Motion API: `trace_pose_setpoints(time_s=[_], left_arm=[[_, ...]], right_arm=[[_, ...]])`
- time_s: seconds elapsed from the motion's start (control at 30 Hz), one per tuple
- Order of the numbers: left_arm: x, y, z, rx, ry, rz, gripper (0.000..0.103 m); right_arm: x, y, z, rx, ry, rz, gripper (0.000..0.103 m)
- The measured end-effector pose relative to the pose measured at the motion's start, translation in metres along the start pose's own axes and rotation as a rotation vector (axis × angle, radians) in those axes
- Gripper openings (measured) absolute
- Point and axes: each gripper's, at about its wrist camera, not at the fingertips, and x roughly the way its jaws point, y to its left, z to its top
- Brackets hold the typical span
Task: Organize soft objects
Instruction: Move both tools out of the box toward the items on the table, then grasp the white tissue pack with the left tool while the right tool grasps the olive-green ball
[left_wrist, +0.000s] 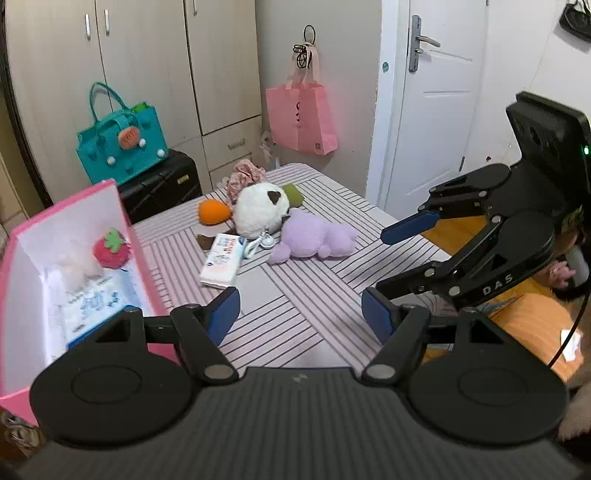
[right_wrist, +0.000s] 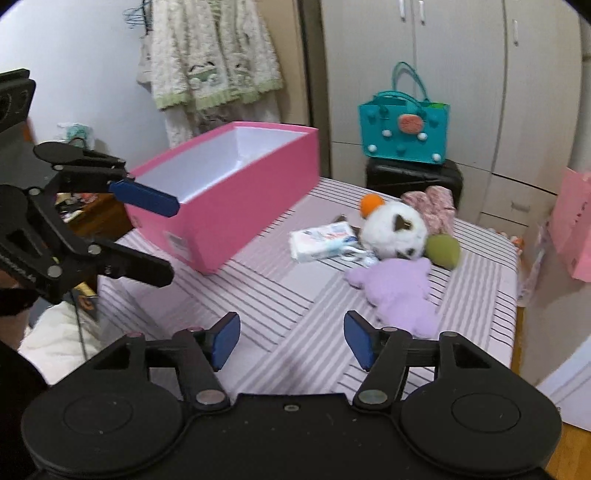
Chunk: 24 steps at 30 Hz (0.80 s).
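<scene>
- Here, the pink box (left_wrist: 138, 240) sits at the left edge of the striped table (left_wrist: 295, 295), holding a strawberry plush (left_wrist: 112, 248) and a printed packet (left_wrist: 96, 306).
- On the table beyond lie a tissue pack (left_wrist: 223, 260), white plush (left_wrist: 262, 208), purple plush (left_wrist: 314, 236), orange plush (left_wrist: 213, 211) and green plush (left_wrist: 294, 194), bunched together.
- Left gripper (left_wrist: 301, 314) and right gripper (right_wrist: 291, 341) hover about half open, both empty.
</scene>
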Motion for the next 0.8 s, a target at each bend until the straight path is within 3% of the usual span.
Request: trace_pose_setpoints(time_s=[0.07,0.17,0.27,0.63,0.8], left_arm=[[0.009,0.001,0.001,-0.013,0.000,0.000,0.073],[0.024,0.004,0.005,-0.015,0.000,0.009,0.075],[0.040,0.008,0.009,-0.033,-0.009,0.033,0.077],[0.109,0.023,0.024,-0.047,-0.008,0.230,0.079],[0.140,0.025,0.026,-0.009,0.037,0.289,0.079]], right_arm=[[0.004,-0.008,-0.004,0.011,-0.006,-0.025,0.068],[0.010,-0.019,-0.010,0.011,-0.026,-0.065,0.077],[0.016,-0.030,-0.012,0.008,-0.050,-0.097,0.078],[0.051,-0.090,0.001,0.059,-0.150,-0.213,0.078],[0.075,-0.132,0.018,0.173,-0.137,-0.198,0.077]])
